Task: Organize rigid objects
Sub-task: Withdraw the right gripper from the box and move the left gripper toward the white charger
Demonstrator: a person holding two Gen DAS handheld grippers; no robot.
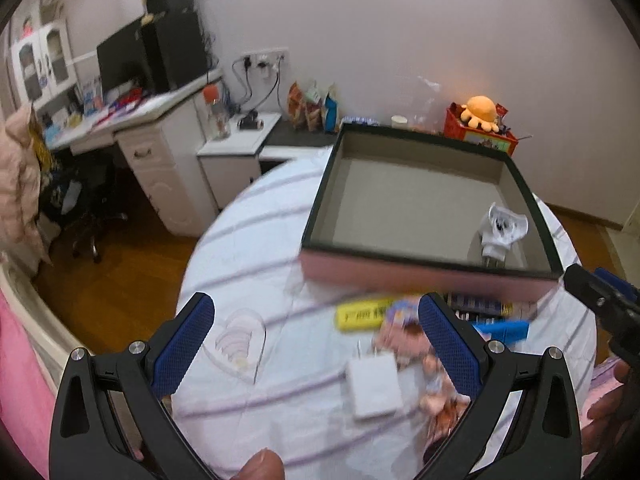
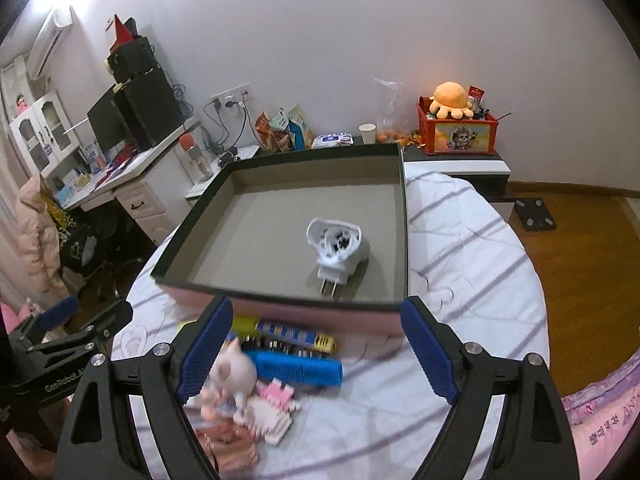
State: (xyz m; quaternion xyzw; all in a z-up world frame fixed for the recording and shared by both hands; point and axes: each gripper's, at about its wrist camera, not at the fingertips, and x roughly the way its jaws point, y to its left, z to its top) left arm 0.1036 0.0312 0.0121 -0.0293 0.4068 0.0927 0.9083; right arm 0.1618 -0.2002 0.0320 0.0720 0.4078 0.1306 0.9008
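White plug adapter [image 2: 336, 250] lies in my box [image 2: 280, 162], prongs pointing near; both grippers [image 1: 316, 336] [image 2: 316, 340] gape, holding nothing.

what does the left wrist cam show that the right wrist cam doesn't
Only the left wrist view shows a flat white charger block on the striped bedsheet, between the open fingers of the left hand-held gripper, with a thumb tip at the bottom edge.

Only the right wrist view shows a white paper cup, a dark square scale on the floor and a wall air conditioner.

Both show the shallow box holding one white plug-in device, the blue block, the yellow item and the orange plush.
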